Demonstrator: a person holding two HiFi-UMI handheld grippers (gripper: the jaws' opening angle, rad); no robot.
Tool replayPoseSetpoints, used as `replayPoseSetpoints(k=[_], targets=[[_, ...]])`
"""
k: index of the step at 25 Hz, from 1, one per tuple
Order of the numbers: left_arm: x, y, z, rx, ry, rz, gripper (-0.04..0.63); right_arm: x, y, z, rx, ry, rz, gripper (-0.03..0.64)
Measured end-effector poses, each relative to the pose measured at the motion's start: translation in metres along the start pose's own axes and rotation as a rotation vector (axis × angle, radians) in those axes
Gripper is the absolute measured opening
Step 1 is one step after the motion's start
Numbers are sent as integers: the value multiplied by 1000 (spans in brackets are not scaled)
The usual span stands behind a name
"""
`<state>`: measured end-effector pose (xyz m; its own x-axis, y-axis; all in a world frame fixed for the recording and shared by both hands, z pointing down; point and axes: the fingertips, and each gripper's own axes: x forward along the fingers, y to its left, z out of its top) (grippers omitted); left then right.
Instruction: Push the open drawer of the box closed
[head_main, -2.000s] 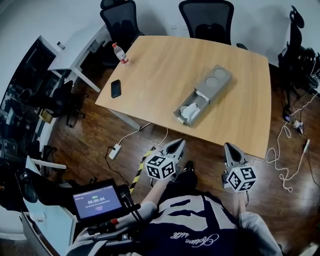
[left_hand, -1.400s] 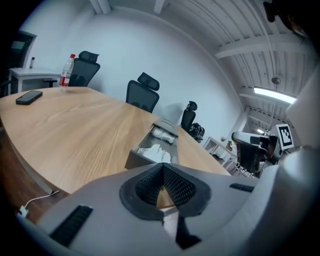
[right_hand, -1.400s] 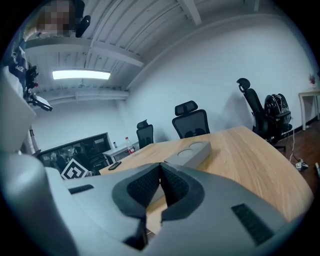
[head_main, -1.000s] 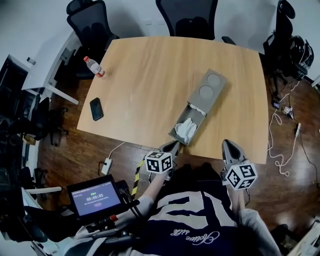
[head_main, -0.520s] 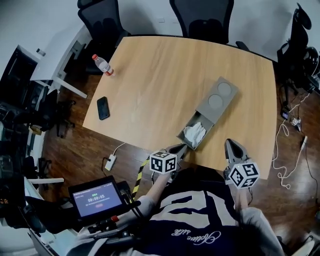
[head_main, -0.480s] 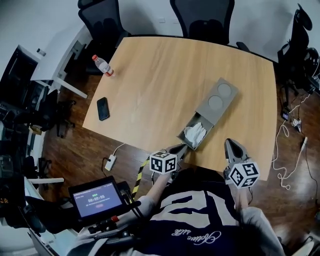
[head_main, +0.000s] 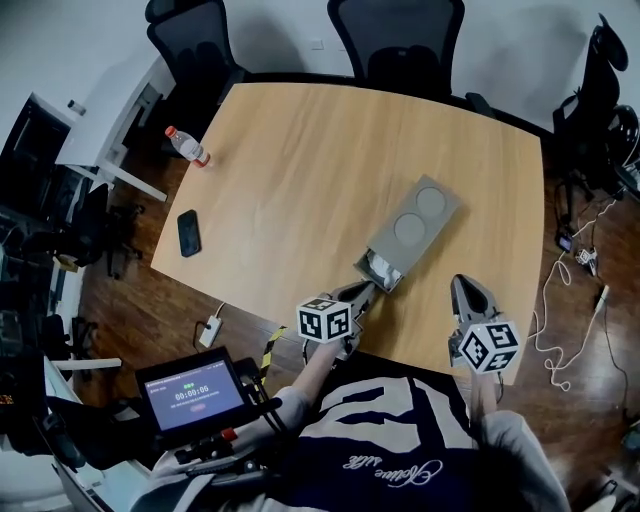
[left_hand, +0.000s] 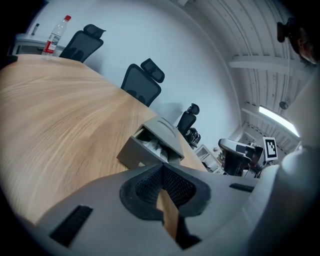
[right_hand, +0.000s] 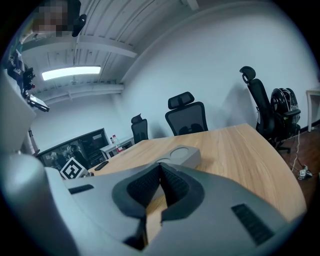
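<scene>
Left claw (head_main: 362, 293): jaws brought together, tips meeting, nothing between them. It is held low at the near edge of the tabletop (head_main: 300, 170), its nose aimed at the front of the drawer (head_main: 377, 270). It sits just short of that front panel or on it; contact can't be settled from either view.

Right claw (head_main: 466, 290): also closed and empty, off to the side, well apart from the box (head_main: 415, 225).

The box is grey with two round recesses on top and lies slantwise toward the near edge. Its drawer juts out a short way on the near end, with white crumpled material (head_main: 380, 264) showing inside.

Progress, as judged: the drawer is mostly in, not flush. What's left is a short straight push along the box's long axis. The box itself may slide, since nothing braces it.
</scene>
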<state>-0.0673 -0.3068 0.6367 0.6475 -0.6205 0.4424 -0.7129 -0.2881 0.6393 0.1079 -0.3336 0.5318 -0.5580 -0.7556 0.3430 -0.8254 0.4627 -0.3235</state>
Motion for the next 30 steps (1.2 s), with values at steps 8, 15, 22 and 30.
replayPoseSetpoints(k=[8,15,22,30], targets=[[38,-6,23,-28,-36,3,2,0,-42,7,33,1,-39,-2],[51,-6,29,-53,-74,1,3,-11,-65,0,60,5,-76,-2],[49,-14,27,-6,-63,-1,2,-18,-56,0,48,-8,-74,-2],[15,-46,41,88,-137,-92,3,-23,-21,-4,18,-6,-39,-2]])
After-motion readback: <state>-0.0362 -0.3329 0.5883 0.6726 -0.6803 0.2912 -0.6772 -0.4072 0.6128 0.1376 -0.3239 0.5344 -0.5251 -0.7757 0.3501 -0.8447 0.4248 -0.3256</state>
